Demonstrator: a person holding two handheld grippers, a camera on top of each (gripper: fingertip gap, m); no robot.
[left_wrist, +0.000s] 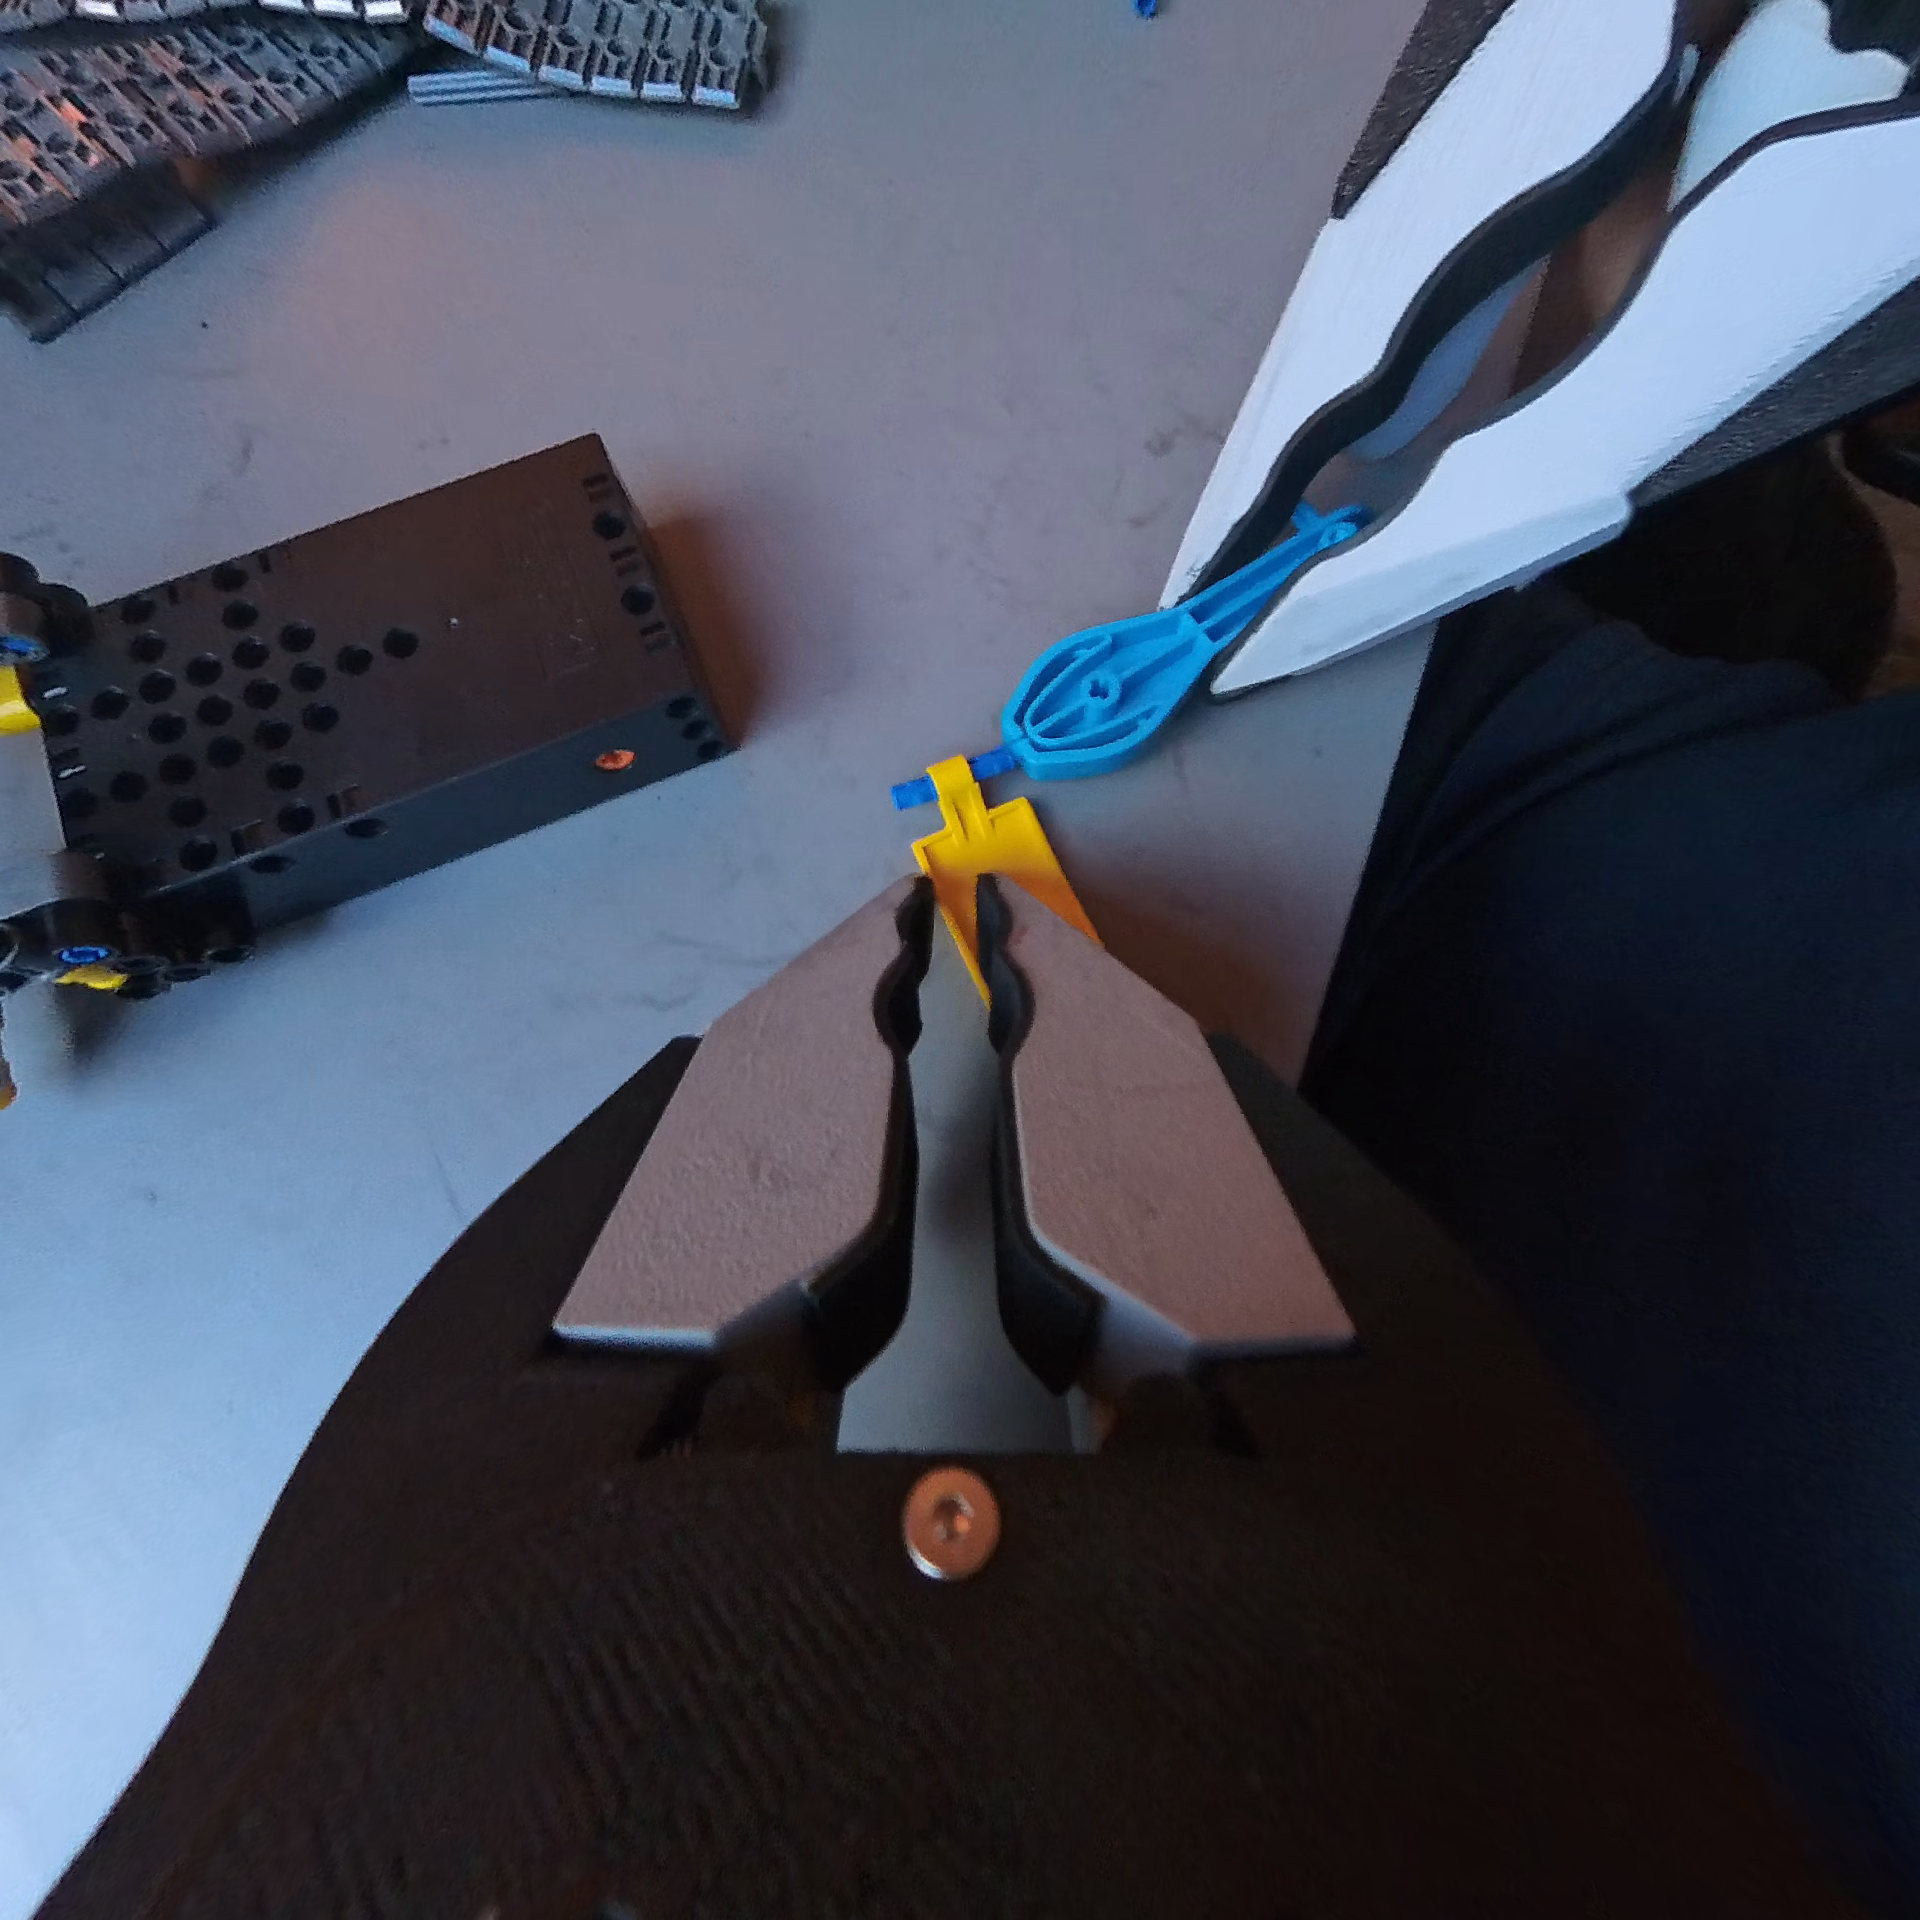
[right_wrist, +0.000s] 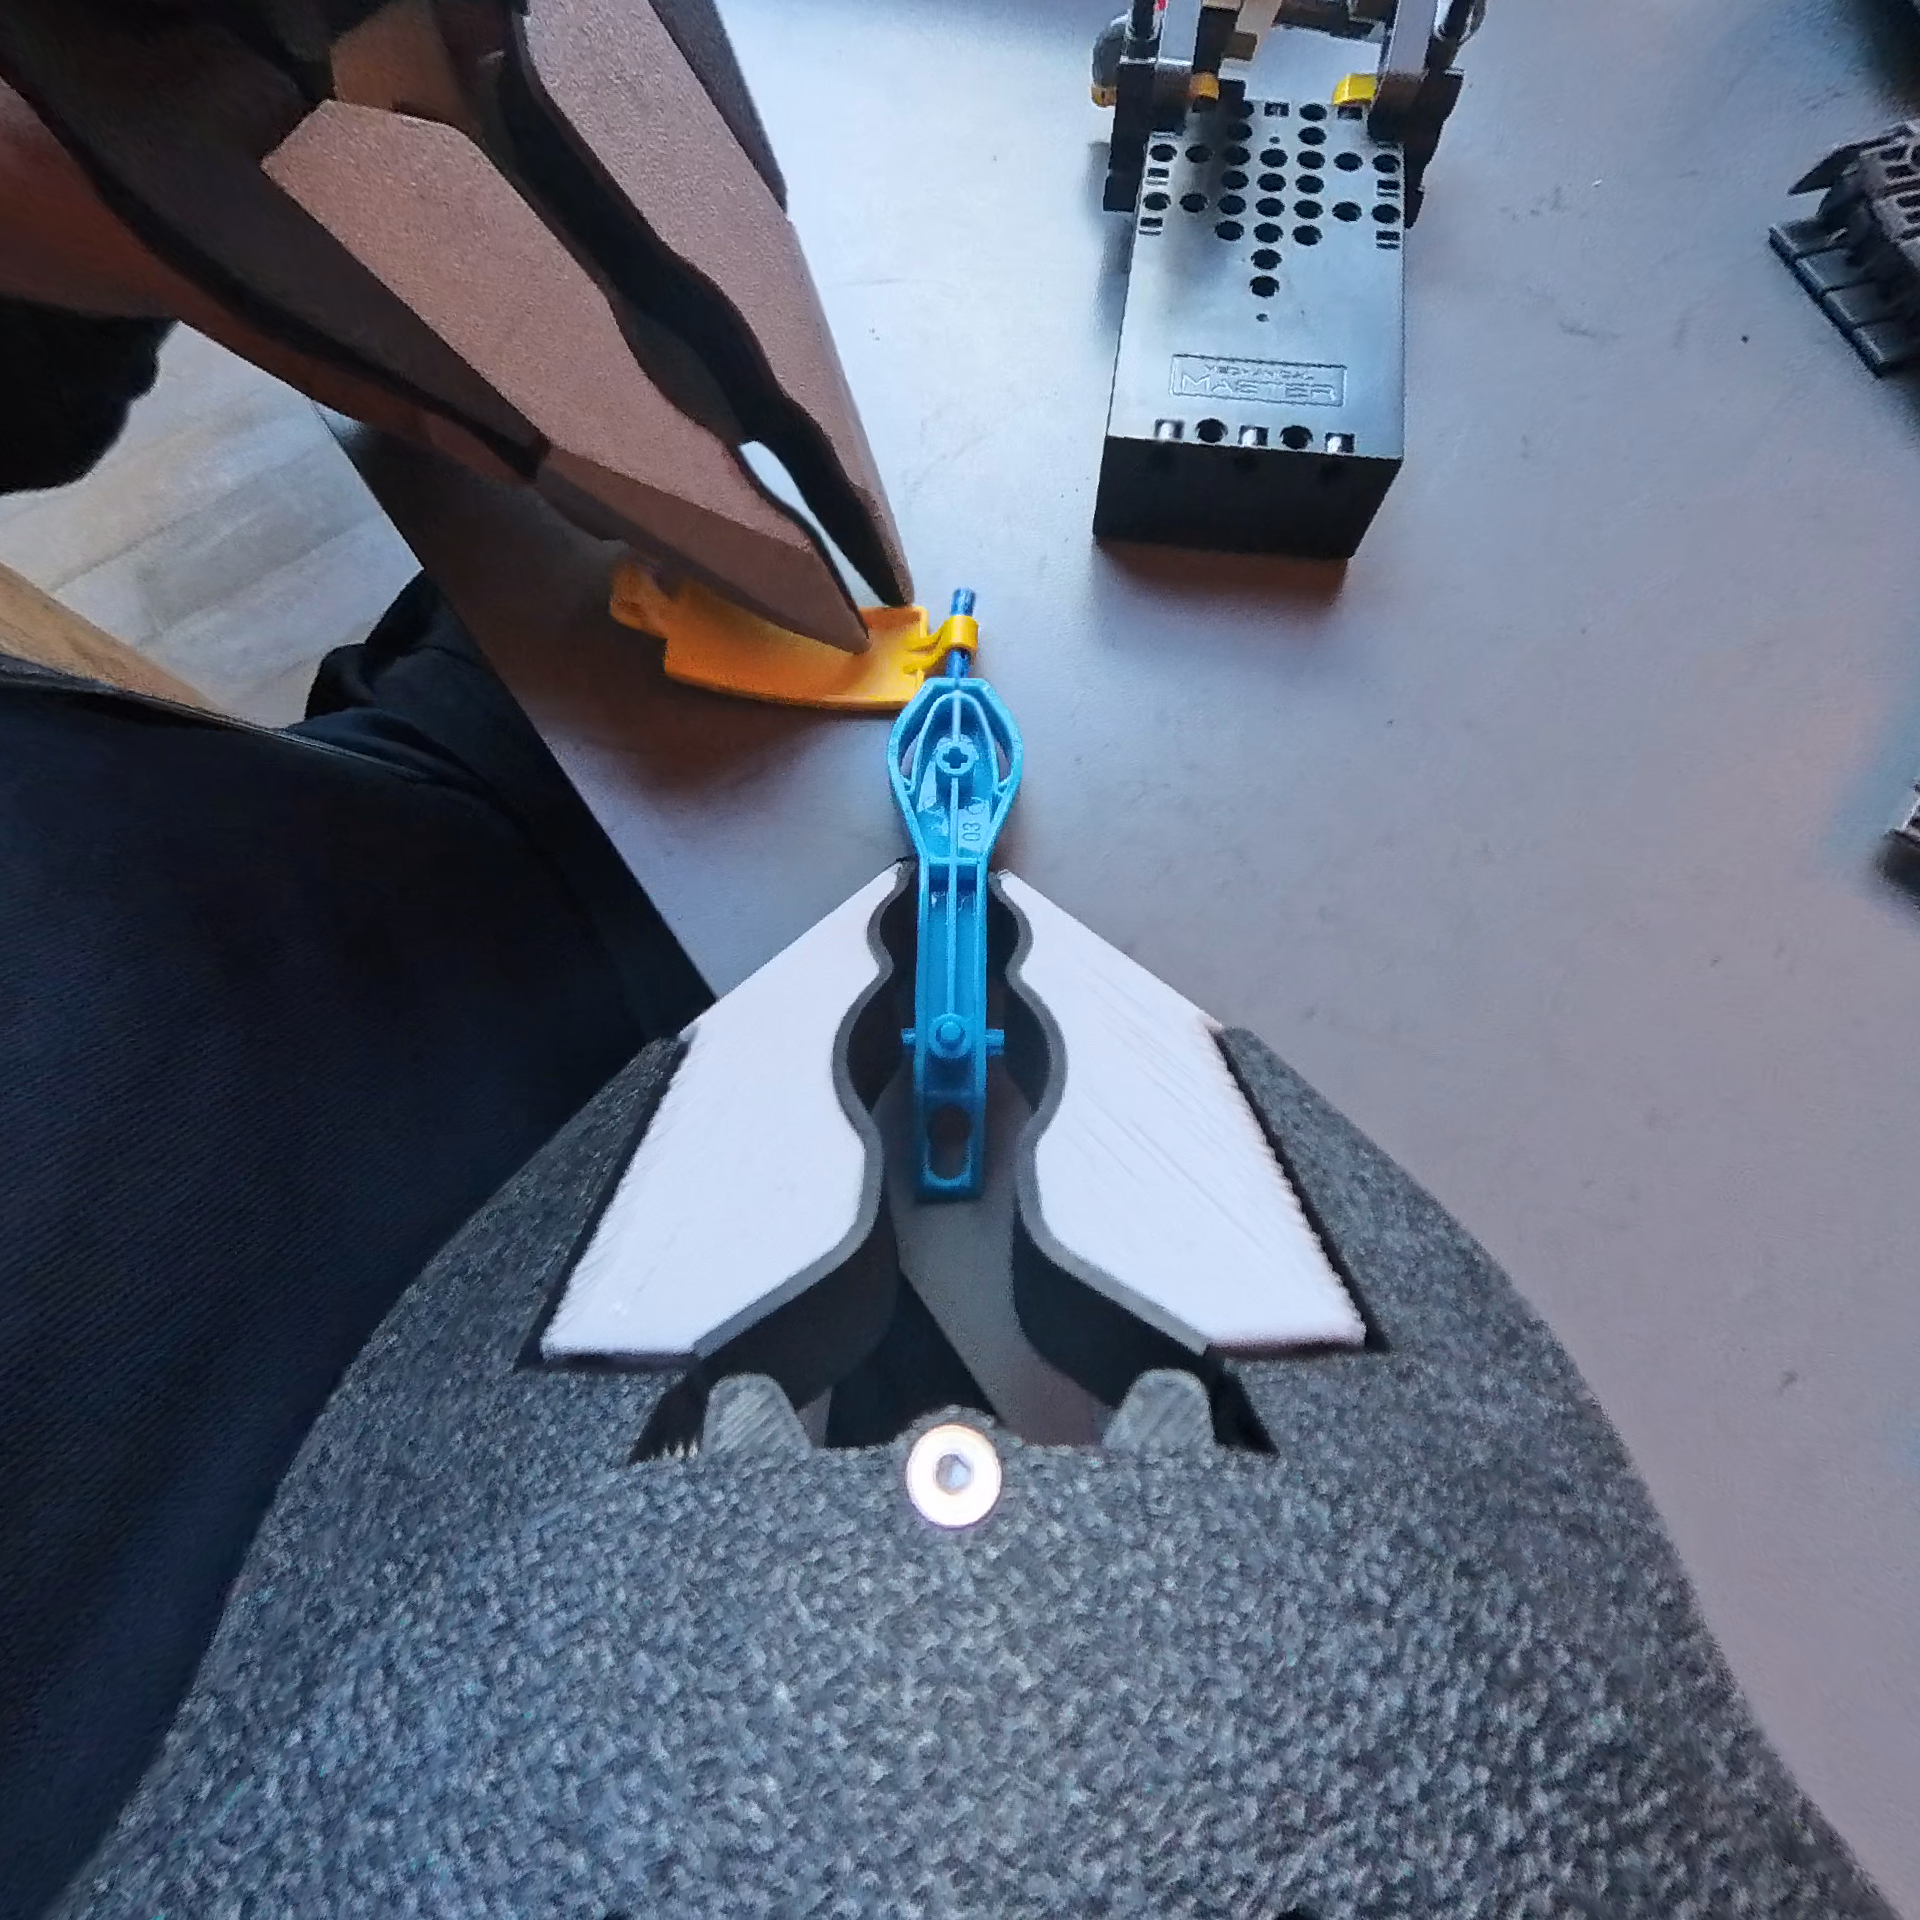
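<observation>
My left gripper is shut on a flat yellow plastic panel near the grey table's edge; the panel also shows in the right wrist view. A thin blue pin runs through the panel's yellow loop. My right gripper is shut on the handle of a blue plastic tool, whose tip meets the pin. The tool and the right gripper also show in the left wrist view, and the left gripper shows in the right wrist view.
A black perforated block with black and yellow parts attached lies on the grey table; it also shows in the right wrist view. Black track pieces lie farther off. A person's dark clothing is beyond the table edge. About 6 cm separates my left fingertips from my right. The black perforated block is about 11 cm from my left fingertips. It turns up in the right wrist view as well.
</observation>
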